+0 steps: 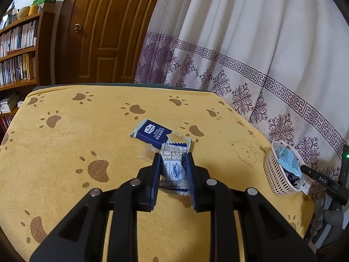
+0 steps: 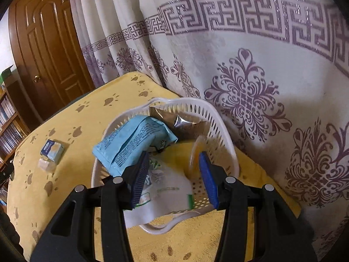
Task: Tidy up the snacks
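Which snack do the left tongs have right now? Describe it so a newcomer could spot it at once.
On the yellow paw-print cloth, well left of the white basket, the left tongs are shut on a small white packet with blue patterning. Just beyond it lies a navy cracker packet; the held one is paler and lifted between the pads.

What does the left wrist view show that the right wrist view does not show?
Only the left wrist view: the left gripper shut on a patterned snack packet. Only the right wrist view: the open right gripper above the basket, and a brown packet inside. Both: the white basket, light blue packet, navy packet.
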